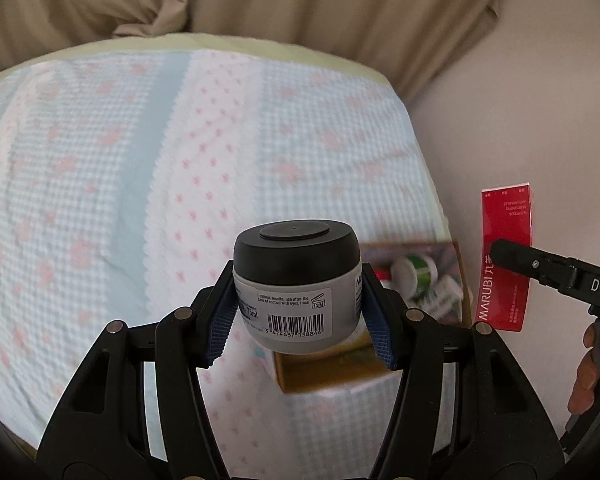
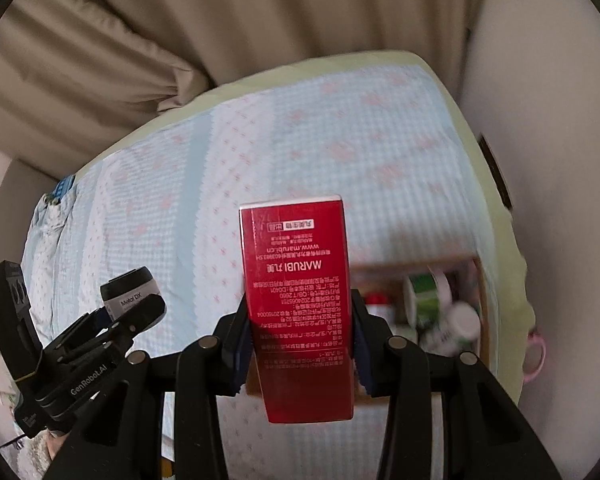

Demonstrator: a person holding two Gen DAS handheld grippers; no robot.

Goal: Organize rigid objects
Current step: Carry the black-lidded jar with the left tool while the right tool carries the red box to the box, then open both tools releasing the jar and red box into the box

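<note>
My left gripper (image 1: 300, 312) is clamped on a grey cosmetic jar (image 1: 296, 284) with a black lid, held above the bed (image 1: 100, 160); its smooth round wall could twist or slip from the pads. My right gripper (image 2: 300, 344) pinches the tall red MARUBI carton (image 2: 298, 304) low down, so it may tip or crush before reaching the already crowded wooden box (image 2: 485, 300).

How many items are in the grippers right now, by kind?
Jars: 1, the grey jar with a black lid, in the left gripper.
Cartons: 1, the red carton, in the right gripper.
Total: 2
</note>
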